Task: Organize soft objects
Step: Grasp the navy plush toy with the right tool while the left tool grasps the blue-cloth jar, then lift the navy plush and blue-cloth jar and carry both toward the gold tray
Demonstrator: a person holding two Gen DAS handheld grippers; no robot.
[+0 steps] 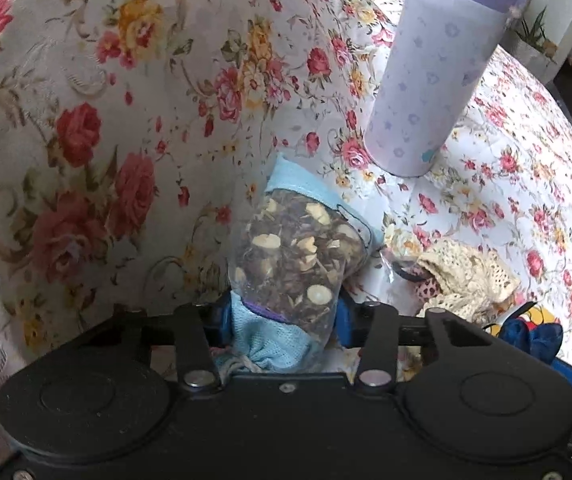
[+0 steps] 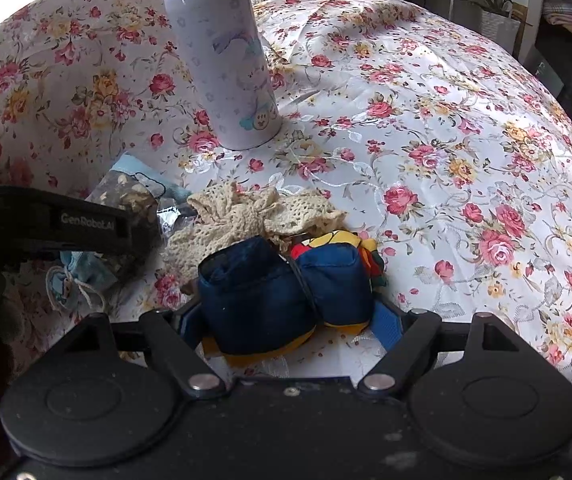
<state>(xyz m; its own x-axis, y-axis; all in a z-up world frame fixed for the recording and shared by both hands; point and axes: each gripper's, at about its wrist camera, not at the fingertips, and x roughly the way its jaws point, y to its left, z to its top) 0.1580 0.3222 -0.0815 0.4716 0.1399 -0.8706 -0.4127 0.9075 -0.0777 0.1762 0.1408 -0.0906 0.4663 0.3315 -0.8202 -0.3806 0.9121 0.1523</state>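
The left gripper (image 1: 281, 316) is clamped on the clear dried-herb sachet with light-blue cloth (image 1: 294, 256), just below the lavender bottle (image 1: 438, 80); light, yielding, crinkly: hold mid-body.

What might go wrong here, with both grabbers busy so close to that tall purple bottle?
1. The left gripper pinches a clear packet of dried herbs against a blue mesh pouch; the slick packet may slip out.
2. The purple bottle stands upright just behind the pile; a lifted hand might knock it over.
3. The right gripper brackets the navy pouch, which touches the crochet lace; the lace may drag along.
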